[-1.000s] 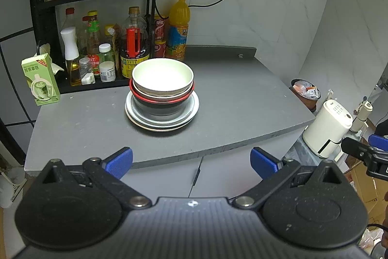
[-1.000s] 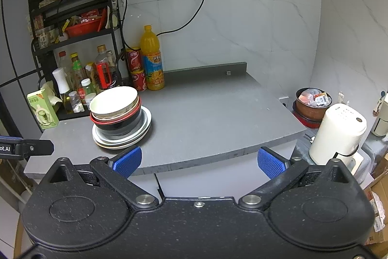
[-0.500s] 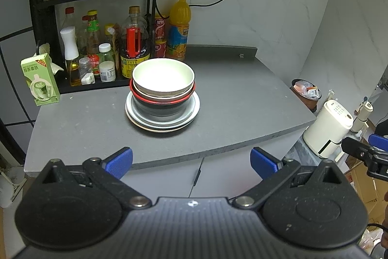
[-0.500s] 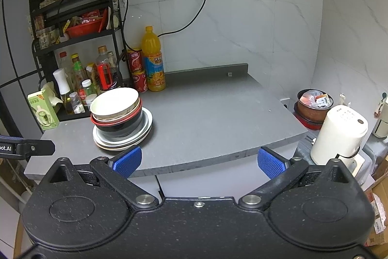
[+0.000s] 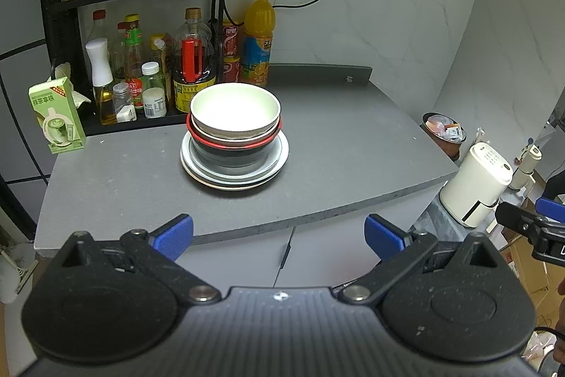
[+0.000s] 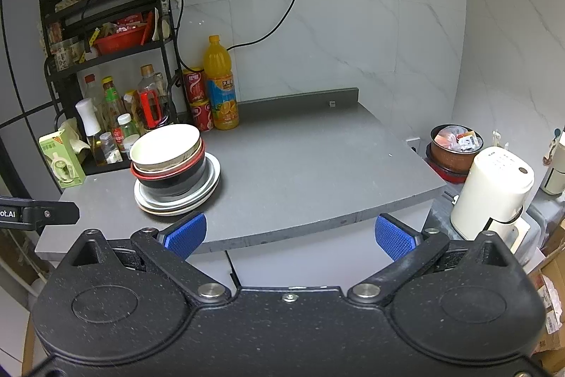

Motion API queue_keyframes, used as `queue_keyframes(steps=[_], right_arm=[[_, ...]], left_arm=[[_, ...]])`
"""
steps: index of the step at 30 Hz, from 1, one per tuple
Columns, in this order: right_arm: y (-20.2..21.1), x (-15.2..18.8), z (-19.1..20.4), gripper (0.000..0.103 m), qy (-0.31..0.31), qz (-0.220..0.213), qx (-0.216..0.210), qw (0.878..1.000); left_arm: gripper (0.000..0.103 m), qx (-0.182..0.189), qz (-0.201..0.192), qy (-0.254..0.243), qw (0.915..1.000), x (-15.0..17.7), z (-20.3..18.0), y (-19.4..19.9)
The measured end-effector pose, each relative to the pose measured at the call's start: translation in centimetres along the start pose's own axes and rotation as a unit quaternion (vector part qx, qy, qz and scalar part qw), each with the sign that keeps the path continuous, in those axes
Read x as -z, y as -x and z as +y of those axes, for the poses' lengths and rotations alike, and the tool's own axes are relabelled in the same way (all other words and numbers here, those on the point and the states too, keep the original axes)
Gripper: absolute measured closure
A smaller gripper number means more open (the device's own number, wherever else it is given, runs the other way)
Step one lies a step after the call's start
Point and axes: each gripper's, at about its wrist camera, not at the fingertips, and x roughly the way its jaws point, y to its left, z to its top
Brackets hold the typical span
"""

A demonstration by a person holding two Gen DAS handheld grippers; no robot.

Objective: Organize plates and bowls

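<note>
One stack stands on the grey counter (image 5: 353, 143): a white bowl (image 5: 235, 106) on top, nested in a black bowl with a red rim (image 5: 233, 151), all resting on a few white plates (image 5: 279, 158). In the right wrist view the white bowl (image 6: 164, 143) and plates (image 6: 208, 177) sit at the counter's left. My left gripper (image 5: 279, 234) is open and held off the counter's front edge, below the stack. My right gripper (image 6: 289, 234) is open too, before the front edge and right of the stack. Neither holds anything.
A black rack (image 5: 63, 6) with several sauce bottles, an orange drink bottle (image 5: 259, 37) and red cans (image 5: 231, 53) line the back left. A green carton (image 5: 56, 115) stands at the left edge. A white appliance (image 5: 476, 182) and a full bin (image 5: 443, 131) sit off the counter's right.
Both views have crept slightly nearer the counter; the stack has not moved and both grippers stay open.
</note>
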Motion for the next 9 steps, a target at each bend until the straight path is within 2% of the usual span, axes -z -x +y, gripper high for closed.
queue_keyframes(steps=[9], right_arm=[[0.77, 0.36, -0.37, 0.0, -0.011, 0.004, 0.007, 1.0]], left_arm=[[0.001, 0.004, 0.008, 0.008, 0.9999, -0.11, 0.05, 0.14]])
